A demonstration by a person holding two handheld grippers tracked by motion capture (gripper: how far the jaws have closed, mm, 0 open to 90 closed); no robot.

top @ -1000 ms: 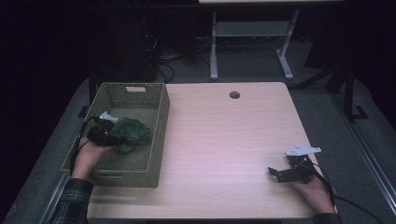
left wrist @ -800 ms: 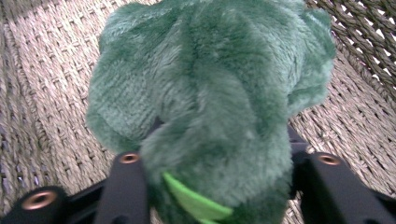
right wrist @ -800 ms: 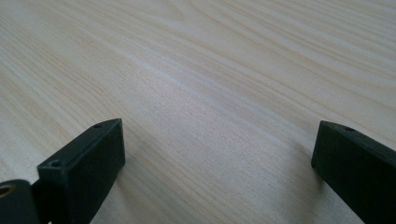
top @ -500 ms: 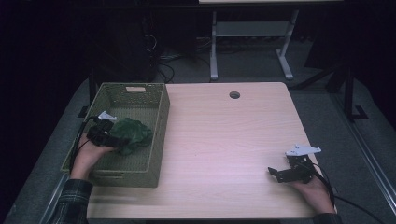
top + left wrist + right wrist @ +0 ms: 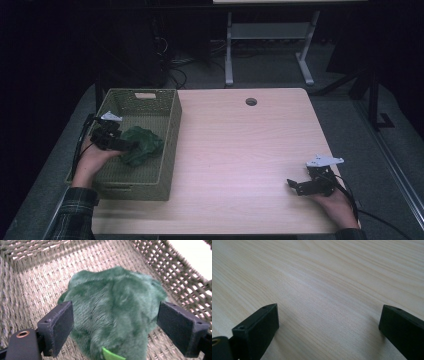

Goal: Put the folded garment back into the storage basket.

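A dim room with a dark floor surrounds the pale wood-grain surface [image 5: 240, 150], and a grey metal frame [image 5: 270, 45] stands on the floor beyond its far edge. A round cable hole [image 5: 251, 102] sits near that far edge, and the wide stretch of the surface between the two hands lies bare from the hole to the near edge. At the left edge stands an olive woven basket [image 5: 170, 150], its left wall overhanging the surface and a handle slot cut in its far wall. Inside it, on the woven floor close to the right wall, lies a crumpled green plush cloth [image 5: 142, 144]. The left hand reaches over the basket's left rim from the near left, in a plaid sleeve, pointing the left hand-held gripper [image 5: 129, 145] level at the cloth; its jaws have just been opening and now stand spread wide, the cloth between them with the pads clear of the pile on both sides. At the near right corner the right hand rests on the surface, its right hand-held gripper [image 5: 291, 186] aimed leftward and low, jaws spread over bare wood.
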